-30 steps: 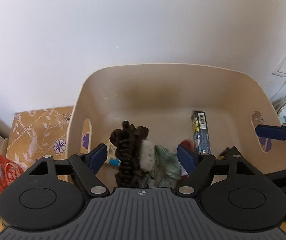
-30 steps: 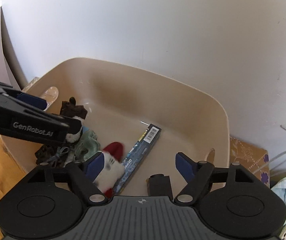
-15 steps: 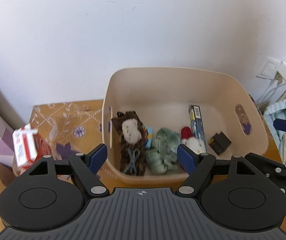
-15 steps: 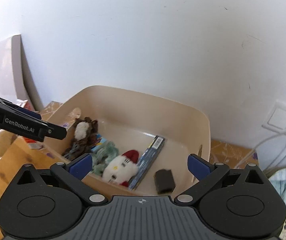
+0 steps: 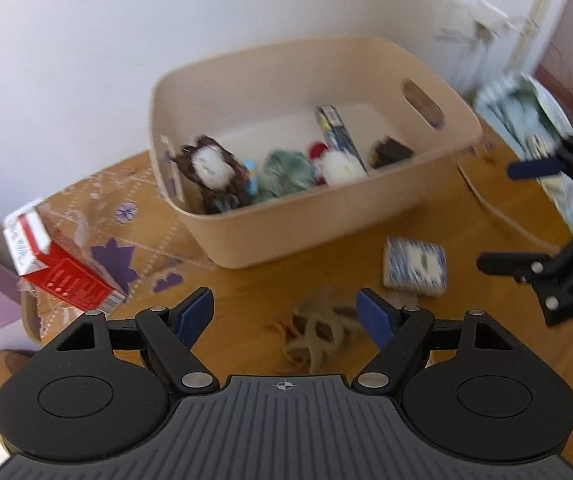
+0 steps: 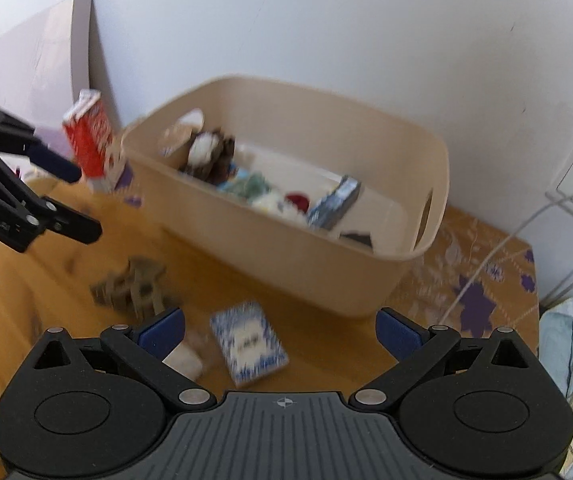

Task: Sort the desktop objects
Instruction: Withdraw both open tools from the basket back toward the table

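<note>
Left wrist view first: left gripper (image 5: 284, 314) hangs over the wooden tabletop (image 5: 246, 300) with its jaws wide, nothing pinched. A tan hair clip (image 5: 318, 334) lies on the wood in the gap between the fingers, not touched as far as I can see. Just right of it is a blue-and-white box (image 5: 414, 266). Behind both sits the beige bin (image 5: 306, 220), already holding a brown plush (image 5: 212, 174), a green scrunchie (image 5: 286, 170), a white-and-red plush (image 5: 338, 164), a long dark pack (image 5: 336, 132) and a small black block (image 5: 390, 152). A red-and-white carton (image 5: 54, 260) stands left of the bin on a patterned cloth (image 5: 126, 216). The right gripper (image 5: 514, 216) pokes in from the right edge, spread open.

Right wrist view: right gripper (image 6: 280, 332) is as wide as it goes and empty. The box (image 6: 248, 348) lies on the tabletop between its fingers, apart from both. A pale little block (image 6: 182, 362) sits by the left finger, too blurry to name. The clip (image 6: 134, 286) is further left, near the left gripper (image 6: 70, 196). The bin (image 6: 286, 248) is behind, the carton (image 6: 88, 140) beside it.
</note>
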`<state>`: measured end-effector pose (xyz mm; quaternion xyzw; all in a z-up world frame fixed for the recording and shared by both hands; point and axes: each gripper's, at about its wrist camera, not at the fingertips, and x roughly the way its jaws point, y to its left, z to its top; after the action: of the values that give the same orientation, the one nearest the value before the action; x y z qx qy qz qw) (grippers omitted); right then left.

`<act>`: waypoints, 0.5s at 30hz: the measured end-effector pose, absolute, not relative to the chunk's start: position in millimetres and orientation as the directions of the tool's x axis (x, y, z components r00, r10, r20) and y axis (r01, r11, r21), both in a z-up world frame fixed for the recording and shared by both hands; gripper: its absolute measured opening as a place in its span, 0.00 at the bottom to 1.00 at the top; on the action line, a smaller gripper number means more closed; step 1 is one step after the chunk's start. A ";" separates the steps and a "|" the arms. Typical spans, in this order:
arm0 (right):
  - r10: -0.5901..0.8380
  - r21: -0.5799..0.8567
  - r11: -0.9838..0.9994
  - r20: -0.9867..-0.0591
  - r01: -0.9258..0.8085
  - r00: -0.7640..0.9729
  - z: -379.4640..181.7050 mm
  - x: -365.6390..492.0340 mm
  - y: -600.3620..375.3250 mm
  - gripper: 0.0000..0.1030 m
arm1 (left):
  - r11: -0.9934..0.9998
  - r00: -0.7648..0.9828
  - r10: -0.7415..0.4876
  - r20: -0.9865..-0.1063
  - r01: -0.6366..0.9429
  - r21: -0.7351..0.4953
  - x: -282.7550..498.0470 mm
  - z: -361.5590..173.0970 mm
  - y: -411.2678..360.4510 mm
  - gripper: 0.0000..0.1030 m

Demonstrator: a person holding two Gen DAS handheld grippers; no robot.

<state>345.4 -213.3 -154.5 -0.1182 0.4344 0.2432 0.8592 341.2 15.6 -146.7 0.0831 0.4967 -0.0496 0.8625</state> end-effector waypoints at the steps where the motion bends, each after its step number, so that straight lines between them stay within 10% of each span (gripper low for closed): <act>1: 0.308 0.002 0.851 -0.812 -0.526 0.496 -155.5 342.8 -215.0 1.00 | 0.977 0.500 -0.008 -0.866 0.190 0.100 339.7 -149.6 13.1 0.78; 15: 0.302 -0.016 0.812 -0.844 -0.584 0.443 -183.9 337.9 -204.4 1.00 | 0.858 0.500 -0.075 -0.863 0.473 0.200 340.1 -203.2 -11.6 0.77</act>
<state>337.9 -204.4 -183.9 -0.1544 0.4561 0.2651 0.8354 340.1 -11.6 -203.2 0.2108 0.4726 -0.1630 0.8400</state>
